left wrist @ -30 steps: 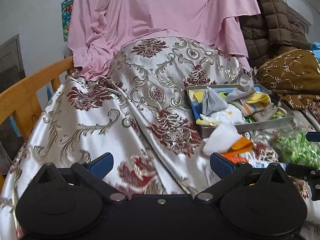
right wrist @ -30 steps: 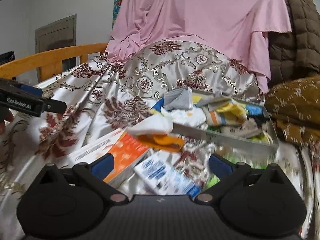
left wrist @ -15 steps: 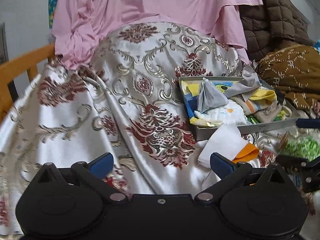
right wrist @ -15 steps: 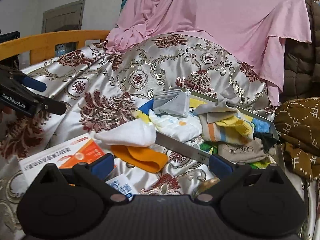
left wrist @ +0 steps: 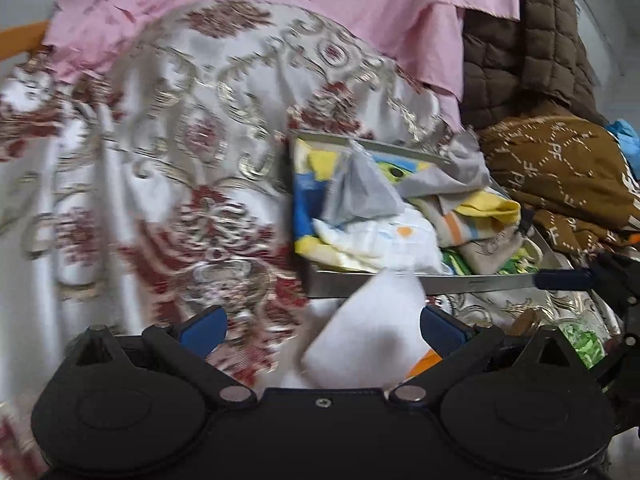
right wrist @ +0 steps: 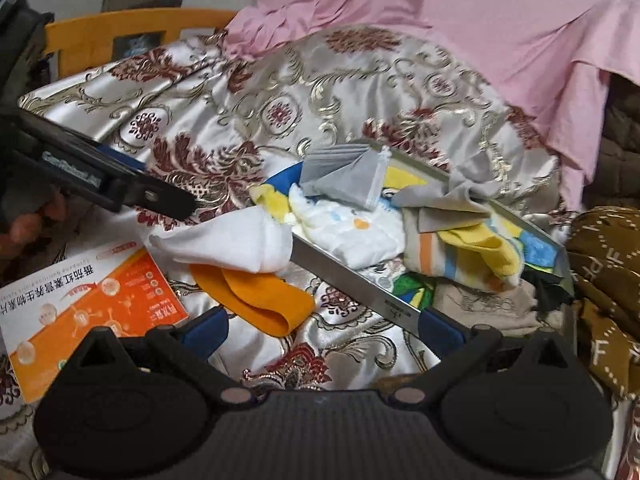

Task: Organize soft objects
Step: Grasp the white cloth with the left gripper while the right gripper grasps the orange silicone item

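Reaching from nine o'clock, my left gripper (right wrist: 160,200) spreads wide beside the box (right wrist: 92,312). White cloth (right wrist: 232,244) and orange cloth (right wrist: 256,300) lie at the tray (right wrist: 352,276) edge, twelve o'clock. My right gripper (right wrist: 320,330) gapes empty over open quilt (right wrist: 248,120).

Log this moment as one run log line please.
left gripper: open, at white cloth | right gripper: open, empty | tray: full of cloths | orange band: outside tray

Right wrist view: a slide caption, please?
Open right gripper nears a white-and-orange sock beside the full tray.
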`<state>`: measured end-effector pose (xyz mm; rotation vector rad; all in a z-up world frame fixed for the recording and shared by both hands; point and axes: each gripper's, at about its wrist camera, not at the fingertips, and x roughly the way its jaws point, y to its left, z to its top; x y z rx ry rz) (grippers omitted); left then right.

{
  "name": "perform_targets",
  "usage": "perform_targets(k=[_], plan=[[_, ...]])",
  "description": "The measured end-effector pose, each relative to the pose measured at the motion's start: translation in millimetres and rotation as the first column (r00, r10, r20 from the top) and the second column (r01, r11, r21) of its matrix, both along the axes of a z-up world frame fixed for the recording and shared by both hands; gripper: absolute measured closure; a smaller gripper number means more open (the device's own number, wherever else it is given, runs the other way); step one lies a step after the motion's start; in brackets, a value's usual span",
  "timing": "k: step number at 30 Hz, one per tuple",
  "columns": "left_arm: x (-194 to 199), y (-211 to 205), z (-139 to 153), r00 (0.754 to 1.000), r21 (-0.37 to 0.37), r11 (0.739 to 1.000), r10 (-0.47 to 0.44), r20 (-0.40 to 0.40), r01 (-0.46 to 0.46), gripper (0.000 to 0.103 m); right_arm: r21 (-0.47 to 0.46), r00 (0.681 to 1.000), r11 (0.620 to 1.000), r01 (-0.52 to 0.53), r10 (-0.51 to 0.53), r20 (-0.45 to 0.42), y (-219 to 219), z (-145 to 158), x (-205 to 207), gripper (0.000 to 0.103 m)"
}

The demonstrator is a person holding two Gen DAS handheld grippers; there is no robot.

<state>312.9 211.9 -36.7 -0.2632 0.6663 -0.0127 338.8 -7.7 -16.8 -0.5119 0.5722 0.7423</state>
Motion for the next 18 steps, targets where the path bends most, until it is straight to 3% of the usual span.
perform_targets(k=[5,7,12,15,18], plan=[[23,-4,-6,0.997,-0.033,0.997,-0.073,-0.023,0.072,0.01,-0.016,0.996,0.999,-0.042,0.041,-0.082,14,1,20,0.004],[31,-7,-10,0.992,-0.035,0.993,-0.116,-0.049,0.114,0.02,-0.033,0.992,0.998,-0.05,0.045,-0.119,19,-1,30,0.018],[40,-7,-22,0.981,-0.055,0.985,-0.171,-0.094,0.166,0.048,-0.051,0.98,0.998,-0.021,0.01,-0.199,24,-9,53,0.032],[39,-6,-25,0.977,-0.061,0.981,-0.189,-0.096,0.184,0.059,-0.029,0.954,1.0,0.004,-0.013,-0.299,27,-14,68,0.039],[36,-4,-25,0.978,-0.06,0.981,-0.19,-0.09,0.185,0.062,-0.007,0.928,1.0,0.011,-0.013,-0.372,31,-17,74,0.048]])
